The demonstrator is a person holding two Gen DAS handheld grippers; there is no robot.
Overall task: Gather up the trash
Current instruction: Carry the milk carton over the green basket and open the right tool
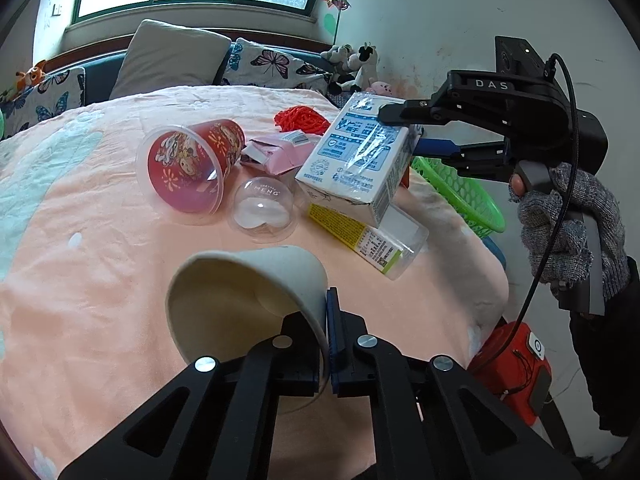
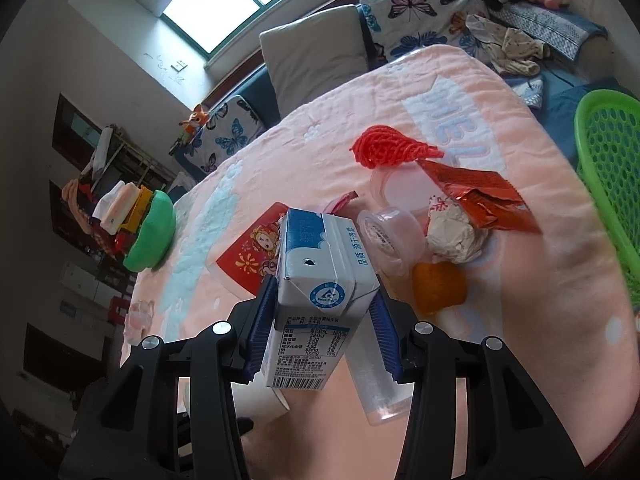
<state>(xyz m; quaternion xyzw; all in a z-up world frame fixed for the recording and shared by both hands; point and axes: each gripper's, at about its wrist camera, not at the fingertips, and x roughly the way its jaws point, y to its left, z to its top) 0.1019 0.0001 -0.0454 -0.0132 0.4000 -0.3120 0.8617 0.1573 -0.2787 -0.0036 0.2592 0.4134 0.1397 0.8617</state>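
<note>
Both grippers are loaded but nothing shows in the green plastic mesh basket [image 1: 468, 196] at the bed's edge: the left gripper [image 1: 326, 344] has its fingers pinched together on the rim of a white paper cup [image 1: 244, 300], and the right gripper [image 2: 324, 324] has its fingers clamped on a blue-and-white milk carton [image 2: 316, 280] held above the pink blanket [image 1: 100, 280]. Still lying there are a red printed plastic cup [image 1: 192, 164], a clear dome lid [image 1: 262, 206], a red mesh net [image 2: 388, 148] and a red foil wrapper [image 2: 480, 196], so I judge the collecting barely begun
</note>
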